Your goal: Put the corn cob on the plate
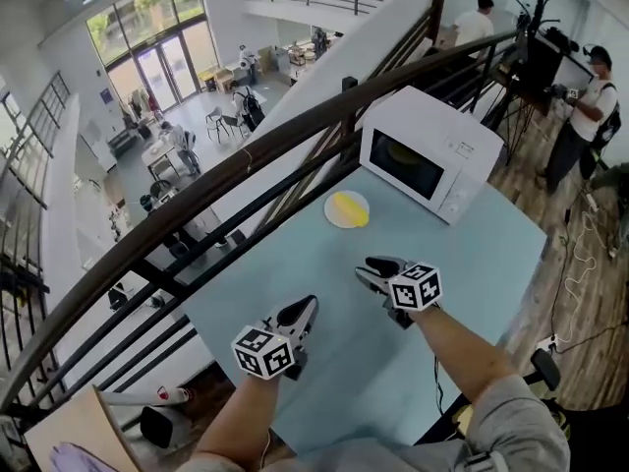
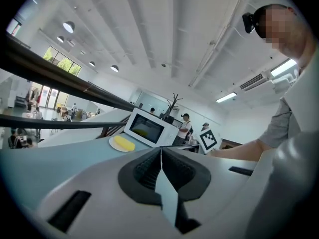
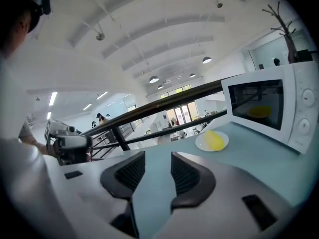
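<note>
**A:** Where is the corn cob?

**B:** It lies on the white plate. The plate sits on the pale blue table, just in front of the microwave and near the side with the railing. From how things lie, I judge the task done.

**A:** Is that why the grippers are so far back?

**B:** I think so. Both hover over the near part of the table, well apart from the plate. The right gripper is released, and only bare table shows between its parted jaws. The left gripper is clenched, pads pressed together on nothing. It looks like it has no job here.

**A:** Is either one touching anything?

**B:** Neither, as far as I can see.

**A:** What can't you make out?

**B:** The cob is only a plain yellow shape, and its kernels and ends are too small to tell. Something yellow shows behind the microwave door, but I cannot say what it is. The person's arms cover the near edge of the table. The right gripper view also cuts off the microwave's right end.
</note>
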The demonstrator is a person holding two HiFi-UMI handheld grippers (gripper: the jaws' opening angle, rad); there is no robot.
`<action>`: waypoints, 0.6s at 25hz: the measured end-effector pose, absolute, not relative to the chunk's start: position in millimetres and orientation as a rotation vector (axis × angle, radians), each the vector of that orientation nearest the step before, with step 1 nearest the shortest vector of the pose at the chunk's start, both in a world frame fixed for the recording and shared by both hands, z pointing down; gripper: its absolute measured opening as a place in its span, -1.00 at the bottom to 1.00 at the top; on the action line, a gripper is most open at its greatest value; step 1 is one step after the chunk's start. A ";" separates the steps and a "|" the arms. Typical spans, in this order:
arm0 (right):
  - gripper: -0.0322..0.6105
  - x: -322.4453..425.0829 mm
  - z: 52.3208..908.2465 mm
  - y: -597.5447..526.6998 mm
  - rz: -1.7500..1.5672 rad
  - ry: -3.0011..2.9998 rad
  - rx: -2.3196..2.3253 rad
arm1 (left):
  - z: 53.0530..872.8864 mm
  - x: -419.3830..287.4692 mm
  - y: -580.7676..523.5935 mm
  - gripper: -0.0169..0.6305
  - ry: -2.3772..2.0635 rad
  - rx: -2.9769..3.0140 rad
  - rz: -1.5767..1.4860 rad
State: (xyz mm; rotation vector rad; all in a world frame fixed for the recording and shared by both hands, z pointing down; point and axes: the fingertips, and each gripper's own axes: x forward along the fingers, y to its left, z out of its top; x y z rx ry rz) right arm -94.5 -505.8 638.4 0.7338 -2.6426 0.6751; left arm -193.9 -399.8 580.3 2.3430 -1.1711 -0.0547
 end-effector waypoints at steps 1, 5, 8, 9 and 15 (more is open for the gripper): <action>-0.39 -86.4 634.6 -489.9 0.666 -2.651 0.729 | 578.6 -188.9 -388.8 -0.88 -1.174 2.331 -0.053; -0.73 -48.8 617.0 -440.3 0.671 -2.714 0.739 | 572.9 -170.1 -345.5 -0.88 -1.199 2.297 -0.030; -0.84 -25.4 598.0 -403.6 0.718 -2.778 0.738 | 561.2 -161.6 -303.9 -0.88 -1.238 2.270 -0.010; -0.84 -20.0 591.2 -390.6 0.732 -2.801 0.726 | 555.3 -158.7 -288.7 -0.88 -1.257 2.259 -0.009; -0.84 -14.2 562.6 -308.6 0.696 -2.880 0.543 | 515.4 -129.5 -194.5 -0.88 -1.365 2.246 0.018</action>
